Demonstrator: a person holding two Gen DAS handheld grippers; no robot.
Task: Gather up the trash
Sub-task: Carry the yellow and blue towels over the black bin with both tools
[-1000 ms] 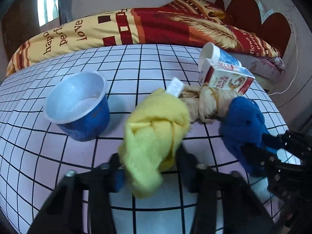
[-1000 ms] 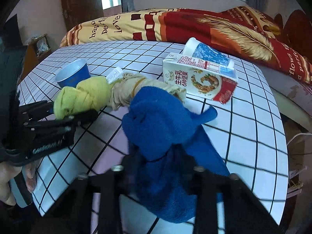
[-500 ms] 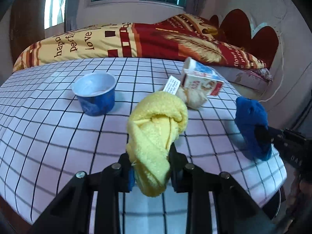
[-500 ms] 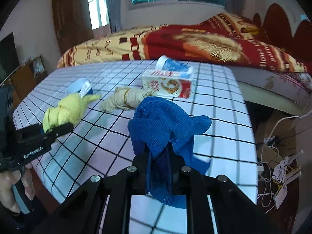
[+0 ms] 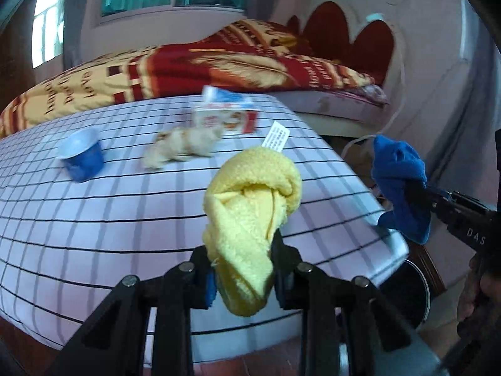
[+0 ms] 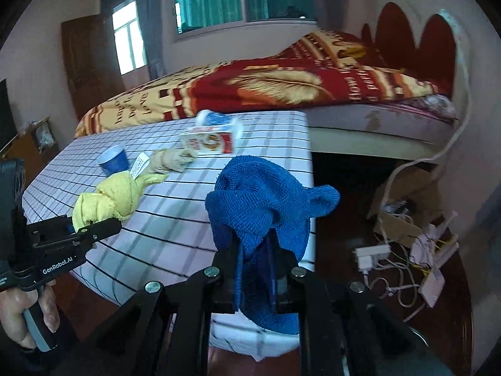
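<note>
The left gripper (image 5: 242,277) was clamped on a knotted yellow cloth (image 5: 250,216), its jaws only narrowly apart with the cloth filling the gap. The cloth stood with its long axis running up and away from the fingers, the rounded knot at the far end and a white tag (image 5: 276,139) sticking out beyond it. The right gripper (image 6: 255,282) was squeezed fully together on a blue cloth (image 6: 260,210), which bunched above the jaws with a loose corner pointing right and its tail hanging below. Both cloths were held in the air over the near edge of the checked table (image 5: 94,219). Farther back a beige cloth (image 5: 181,150) lay lengthwise across the table, a blue cup (image 5: 82,159) to its left and a milk carton (image 5: 225,116) on its side behind. A second earlier, both cloths had lain on the tabletop beside the beige one; since then they had been lifted and drawn back.
</note>
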